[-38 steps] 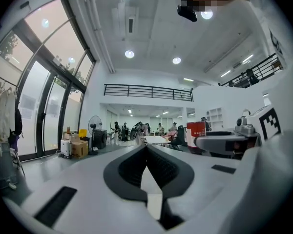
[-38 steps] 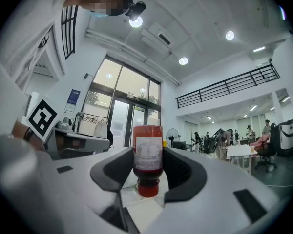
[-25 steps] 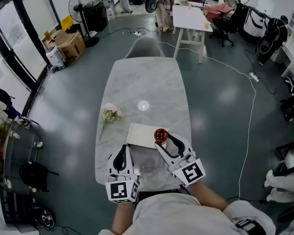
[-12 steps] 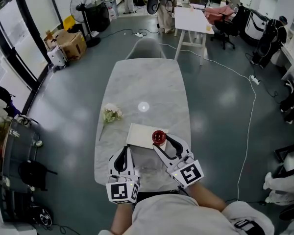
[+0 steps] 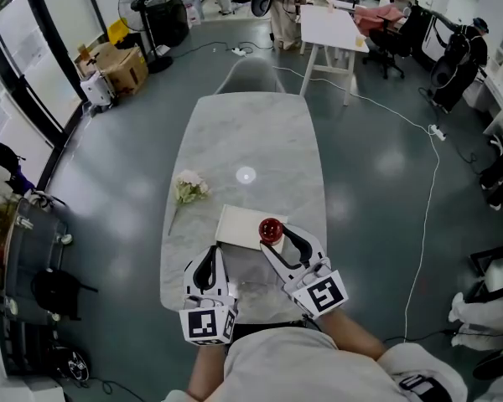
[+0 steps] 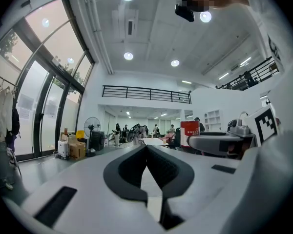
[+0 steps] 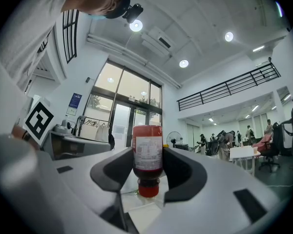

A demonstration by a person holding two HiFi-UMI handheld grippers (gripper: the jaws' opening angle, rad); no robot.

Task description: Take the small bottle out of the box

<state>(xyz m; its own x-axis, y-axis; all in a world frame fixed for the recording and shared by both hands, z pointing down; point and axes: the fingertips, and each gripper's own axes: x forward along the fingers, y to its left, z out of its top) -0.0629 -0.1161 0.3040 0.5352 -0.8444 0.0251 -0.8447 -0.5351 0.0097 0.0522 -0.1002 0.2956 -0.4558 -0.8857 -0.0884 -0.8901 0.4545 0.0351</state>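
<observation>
Head view. Shows the right gripper (image 5: 274,243) clenched on the small bottle (image 5: 272,228), a round red shape from above, pinched between the two fingertips. Puts the bottle over the right near corner of the white box (image 5: 237,227), itself lying flat on the marble table (image 5: 247,141), just ahead of and to the left of the right fingers. Cannot tell here whether bottle and box touch. Sets the left gripper (image 5: 208,262) to the left of the right fingers, its tips near the box's near edge but apart from it. Places a small bunch of flowers (image 5: 189,188) beyond the left fingertips, off the box's left side.

Left gripper view. Shows the dark pads (image 6: 127,172) pressed together at the tips, with nothing between them. Catches the red bottle off to the right of the fingers, in the other gripper's hold.

Right gripper view. Shows the bottle clamped by its labelled body between the two dark pads (image 7: 185,172), upright in the frame, with the cap end below the fingers and the blunt red end above them. Shows a white surface under the fingertips, just below the cap.
</observation>
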